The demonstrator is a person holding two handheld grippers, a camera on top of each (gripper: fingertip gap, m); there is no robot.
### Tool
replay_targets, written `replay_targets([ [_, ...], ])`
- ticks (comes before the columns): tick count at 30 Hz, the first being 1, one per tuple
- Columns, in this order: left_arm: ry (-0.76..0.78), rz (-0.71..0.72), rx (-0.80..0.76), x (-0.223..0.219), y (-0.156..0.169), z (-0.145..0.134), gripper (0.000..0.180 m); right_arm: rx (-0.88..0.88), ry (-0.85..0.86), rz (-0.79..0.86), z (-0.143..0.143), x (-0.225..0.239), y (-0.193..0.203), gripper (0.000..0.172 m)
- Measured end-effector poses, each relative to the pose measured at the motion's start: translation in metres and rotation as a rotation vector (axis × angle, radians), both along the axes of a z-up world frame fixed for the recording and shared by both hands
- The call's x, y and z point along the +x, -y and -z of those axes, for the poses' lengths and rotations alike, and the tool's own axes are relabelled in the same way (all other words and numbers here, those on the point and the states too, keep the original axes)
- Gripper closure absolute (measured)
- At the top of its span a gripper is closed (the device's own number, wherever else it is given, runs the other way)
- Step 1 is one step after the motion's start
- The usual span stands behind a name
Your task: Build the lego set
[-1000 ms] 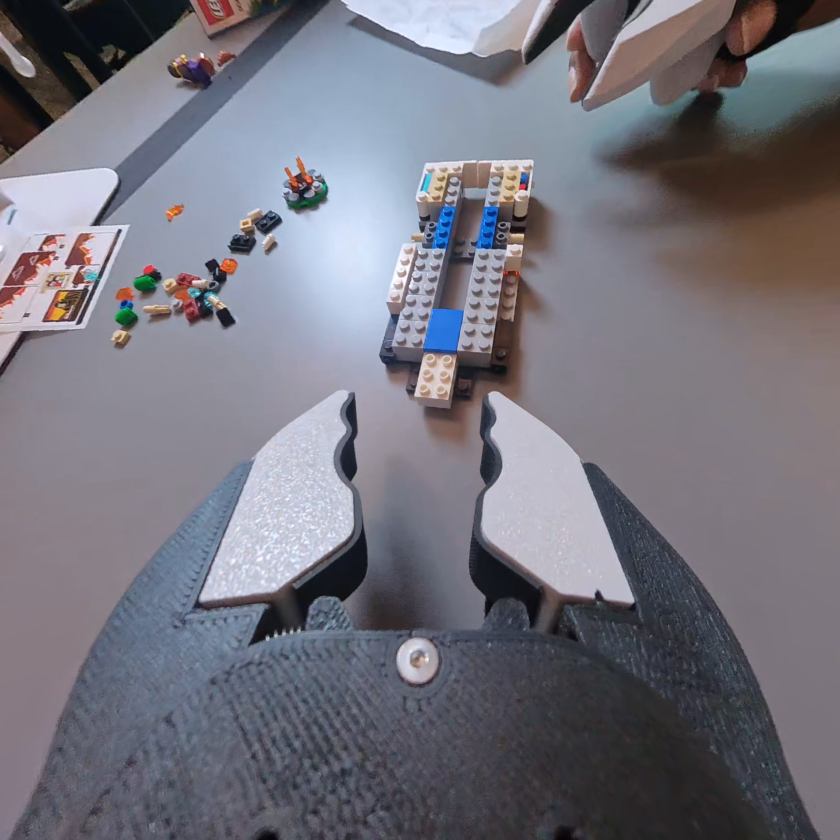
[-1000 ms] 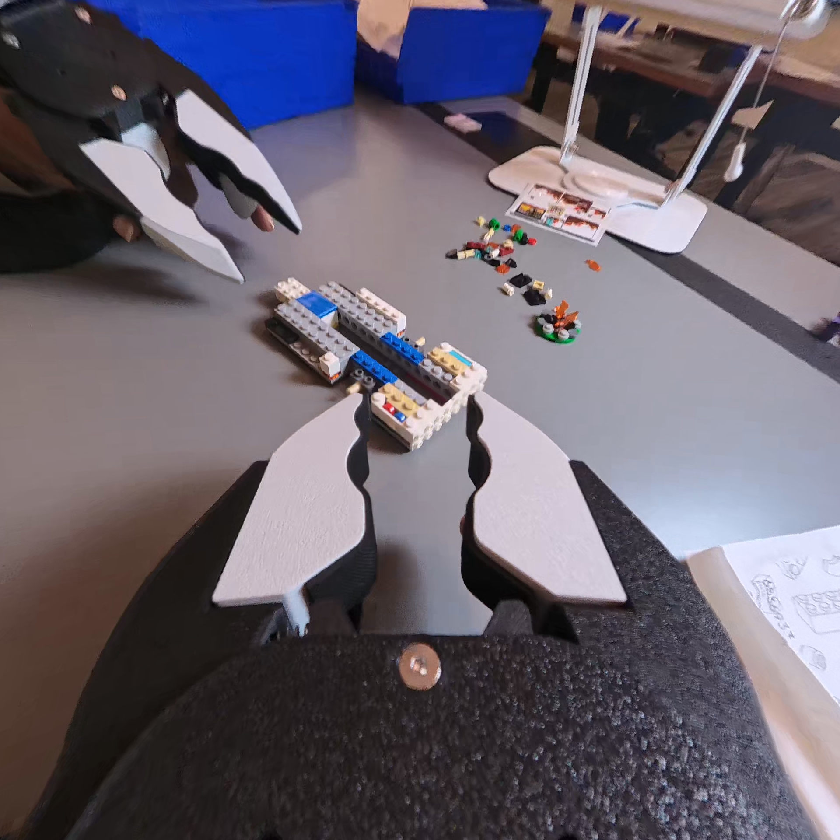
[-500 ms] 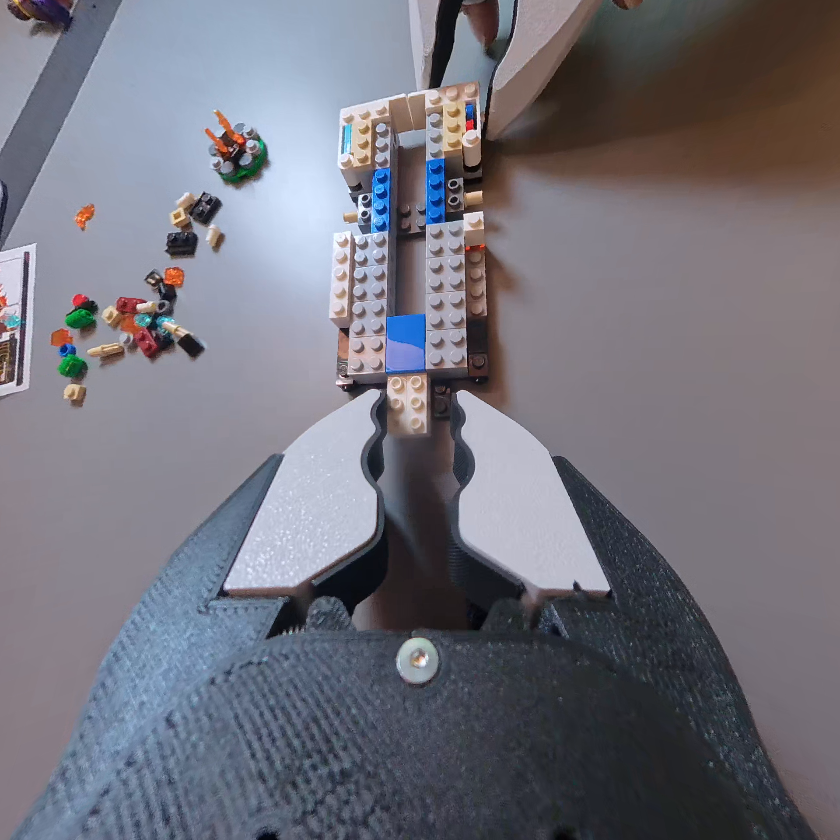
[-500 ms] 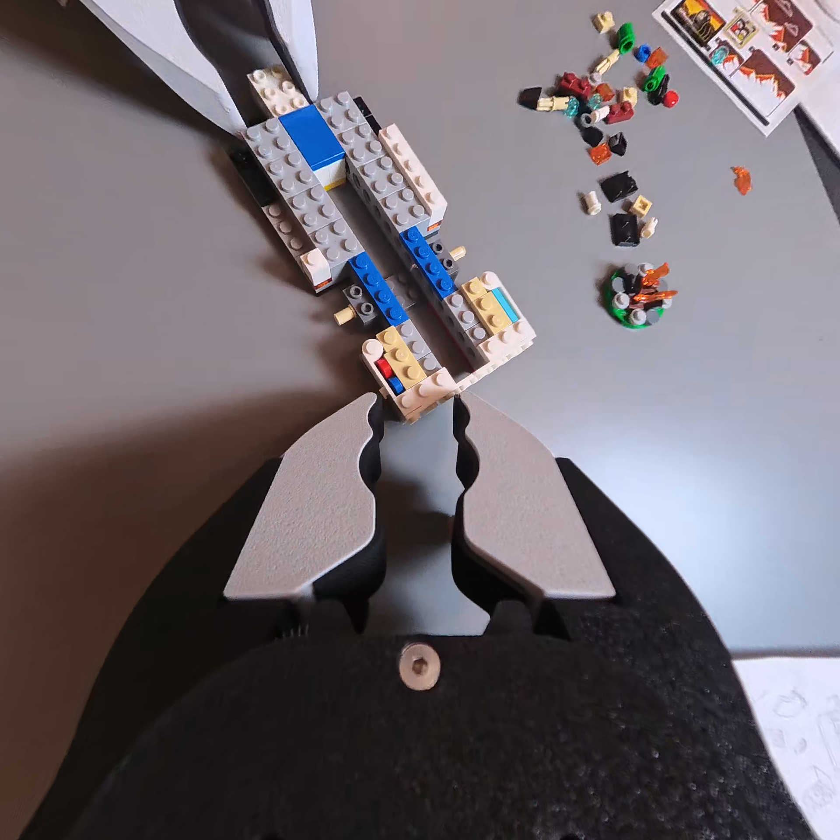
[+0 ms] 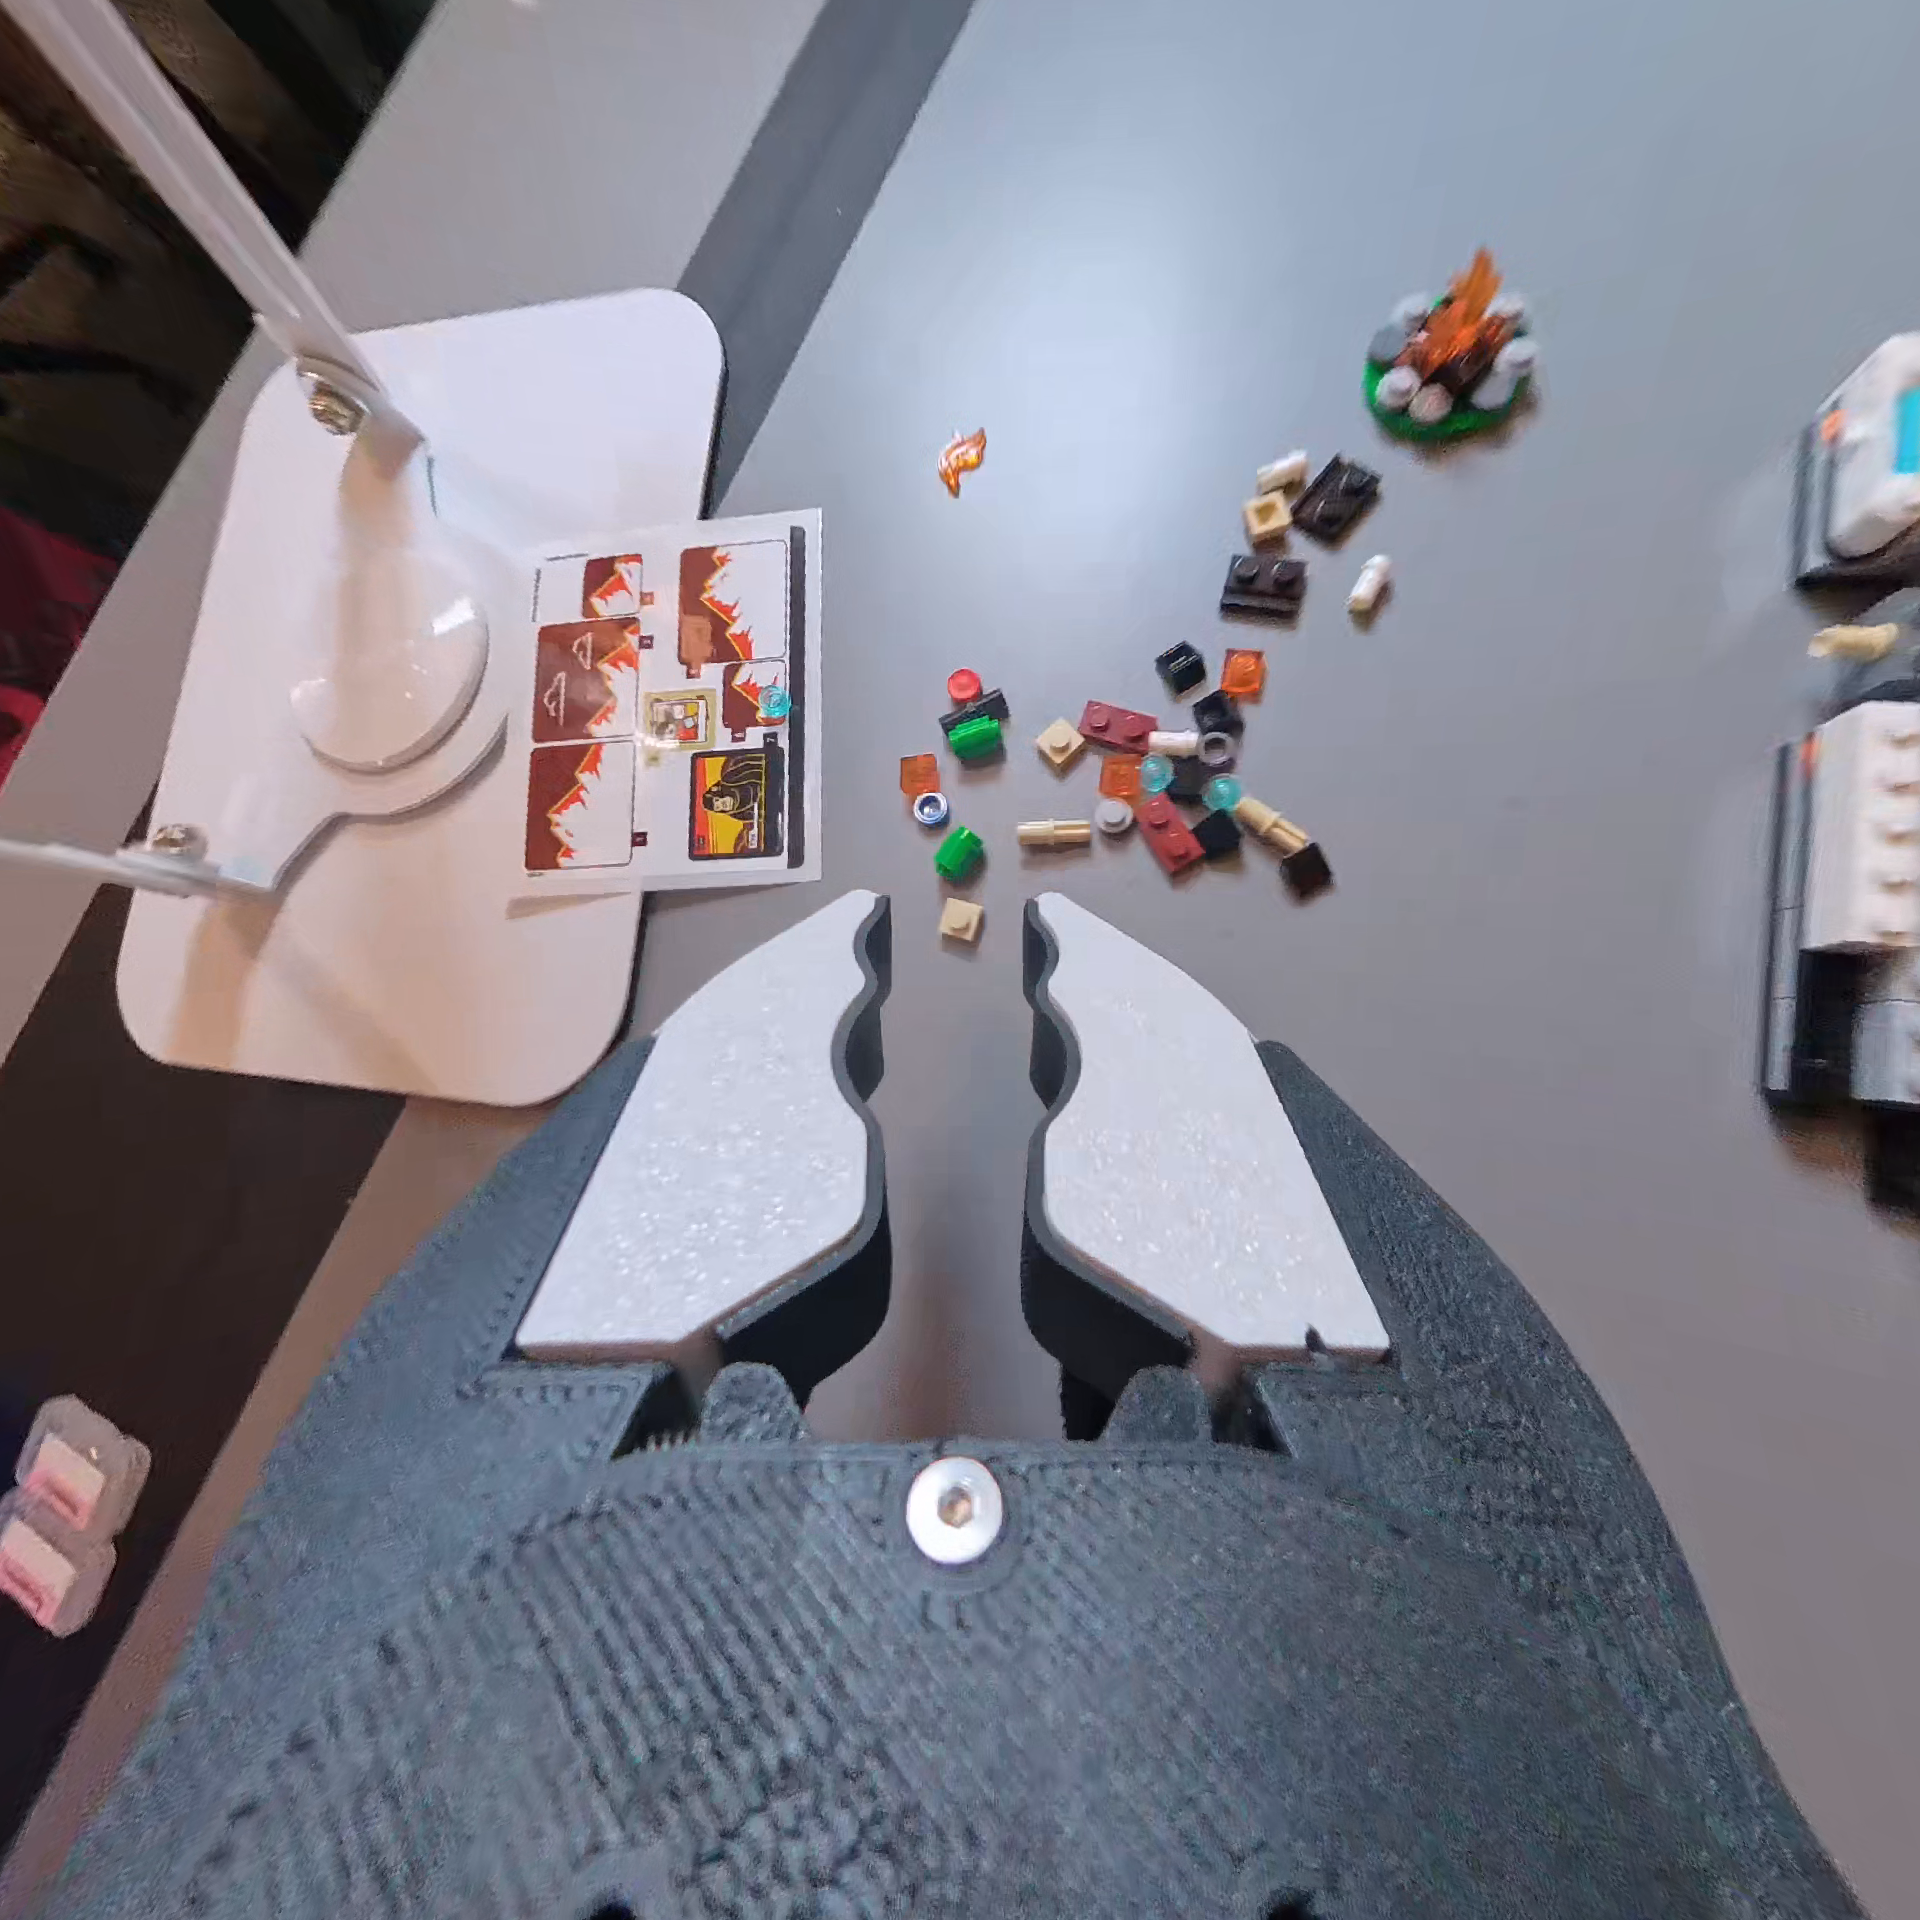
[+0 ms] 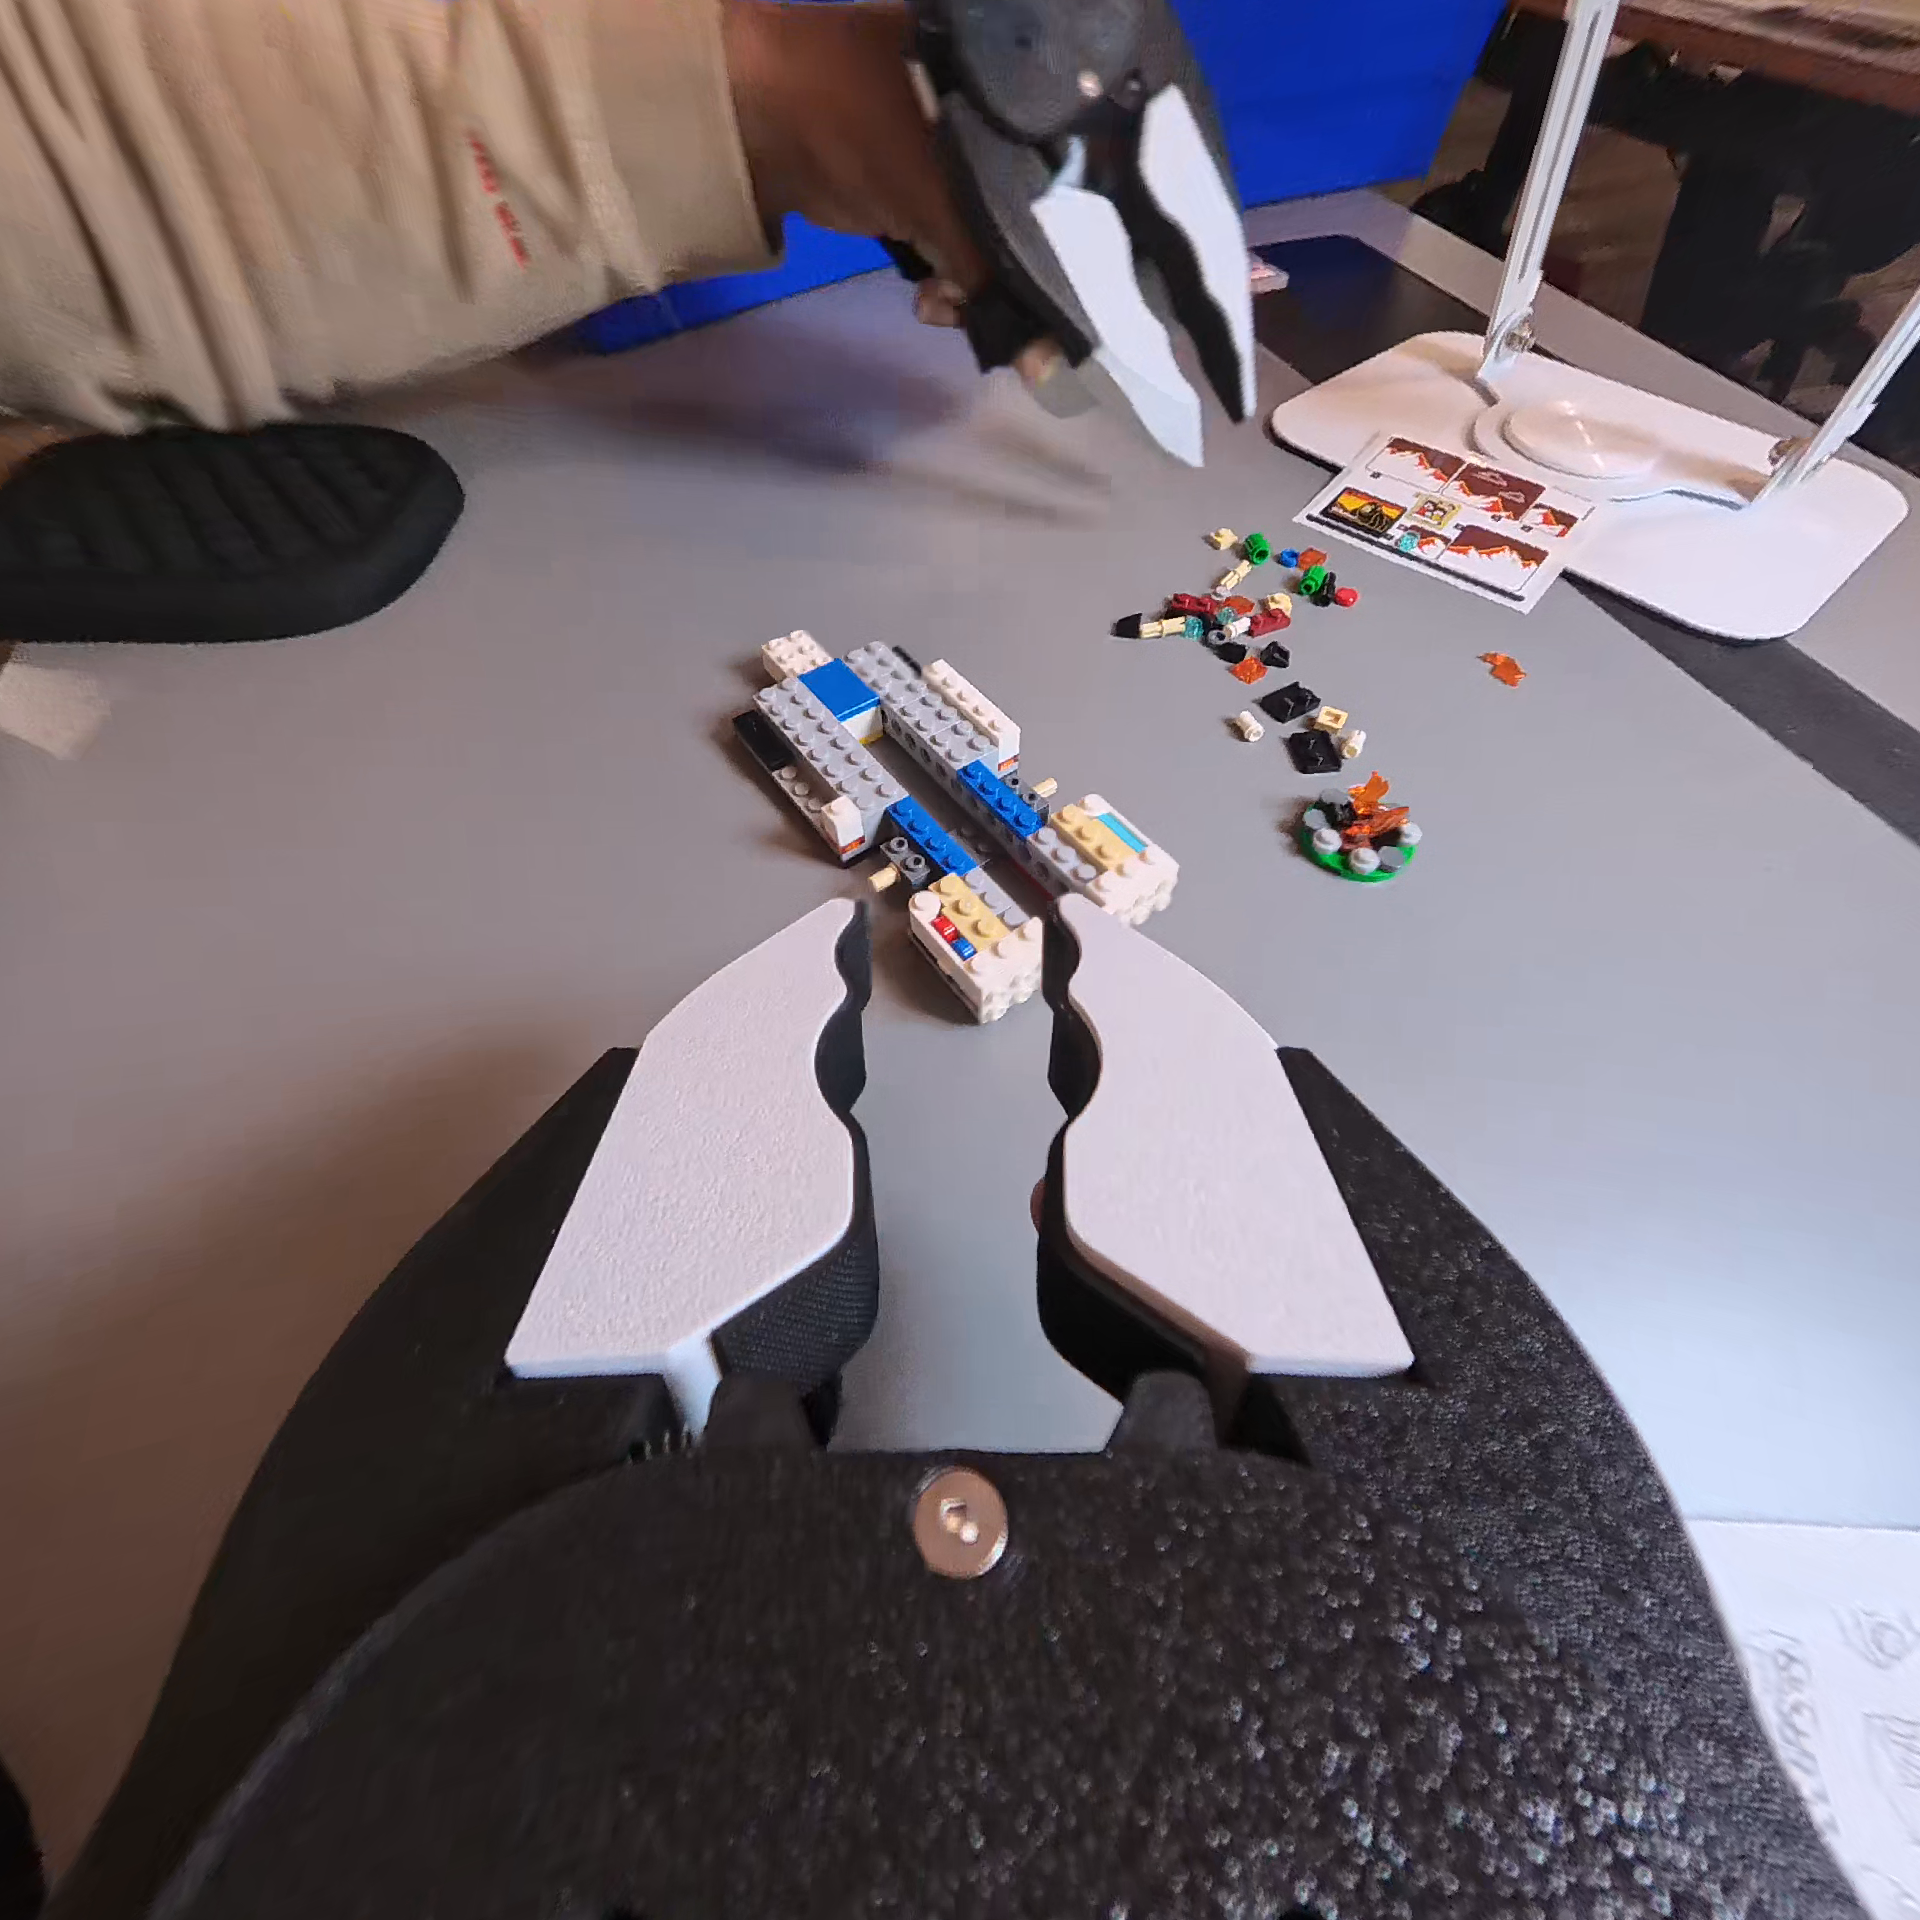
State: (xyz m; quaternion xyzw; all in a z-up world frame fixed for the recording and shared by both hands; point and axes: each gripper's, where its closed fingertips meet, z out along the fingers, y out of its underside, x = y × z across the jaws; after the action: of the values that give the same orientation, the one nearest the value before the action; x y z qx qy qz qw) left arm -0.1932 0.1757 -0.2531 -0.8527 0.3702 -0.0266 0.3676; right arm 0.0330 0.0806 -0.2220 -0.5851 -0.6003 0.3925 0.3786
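Observation:
My left gripper (image 5: pixel 956 902) is open and empty. It hangs over the near edge of a heap of small loose bricks (image 5: pixel 1164 769). A tan one-stud plate (image 5: pixel 961 921) lies on the table between its tips, clear of both pads. The right wrist view shows this gripper (image 6: pixel 1174 343) raised above the table with nothing in it. My right gripper (image 6: pixel 958 909) is open at the white and tan end of a long grey, blue and white brick model (image 6: pixel 914 769). Its right fingertip (image 6: pixel 1075 925) is close beside that end and its left fingertip stands clear. The model also shows at the right edge of the left wrist view (image 5: pixel 1860 852).
A small campfire build (image 5: pixel 1449 364) on a green disc sits beyond the loose bricks. A sticker sheet (image 5: pixel 675 707) lies half on a white stand base (image 5: pixel 416 987). A printed paper (image 6: pixel 1829 1683) lies at near right, a black pad (image 6: pixel 208 530) at far left, and blue bins (image 6: pixel 1340 94) behind. Spacing between my two grippers at the tips: around 25 cm.
My left gripper narrowed at the model's tan end, then let go and swung left to the loose bricks. My right gripper pulled back a little from the model's other end. The model stayed on the table.

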Motion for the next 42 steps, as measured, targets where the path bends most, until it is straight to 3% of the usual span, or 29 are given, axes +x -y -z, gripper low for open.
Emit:
replay_targets([
  [6, -0.113, 0.094, -0.129, 0.0, -0.016, 0.03, 0.157, -0.016, 0.006, -0.039, 0.007, 0.006, 0.006, 0.142],
  [12, -0.109, 0.138, -0.151, 0.013, -0.022, 0.034, 0.172, -0.041, 0.006, -0.053, 0.01, 0.006, 0.008, 0.143],
  [17, -0.14, 0.119, -0.177, 0.01, -0.018, 0.033, 0.172, -0.03, 0.009, -0.049, 0.01, 0.005, 0.009, 0.143],
  [19, -0.031, 0.129, -0.139, 0.021, -0.01, 0.02, 0.173, -0.026, -0.011, -0.04, 0.006, 0.005, 0.009, 0.144],
  [21, 0.209, 0.174, -0.086, 0.049, 0.01, -0.01, 0.173, -0.018, -0.042, -0.028, -0.002, 0.003, 0.008, 0.144],
  [24, 0.579, 0.317, 0.039, 0.095, 0.061, -0.068, 0.173, 0.02, -0.109, -0.018, -0.019, -0.004, 0.01, 0.145],
  [26, 0.741, 0.407, 0.137, 0.117, 0.099, -0.097, 0.173, 0.048, -0.159, -0.046, -0.035, -0.012, 0.021, 0.144],
  [29, 0.926, 0.515, 0.168, 0.14, 0.151, -0.119, 0.173, 0.092, -0.179, -0.135, -0.048, -0.026, 0.049, 0.145],
  [32, 0.938, 0.528, 0.098, 0.152, 0.177, -0.1, 0.173, 0.113, -0.116, -0.248, -0.037, -0.033, 0.077, 0.145],
  [38, 0.55, 0.502, -0.058, 0.168, 0.19, -0.009, 0.173, 0.075, 0.069, -0.312, 0.014, -0.037, 0.089, 0.144],
  [42, 0.461, 0.517, -0.044, 0.174, 0.19, 0.001, 0.173, 0.068, 0.117, -0.302, 0.026, -0.04, 0.088, 0.144],
])
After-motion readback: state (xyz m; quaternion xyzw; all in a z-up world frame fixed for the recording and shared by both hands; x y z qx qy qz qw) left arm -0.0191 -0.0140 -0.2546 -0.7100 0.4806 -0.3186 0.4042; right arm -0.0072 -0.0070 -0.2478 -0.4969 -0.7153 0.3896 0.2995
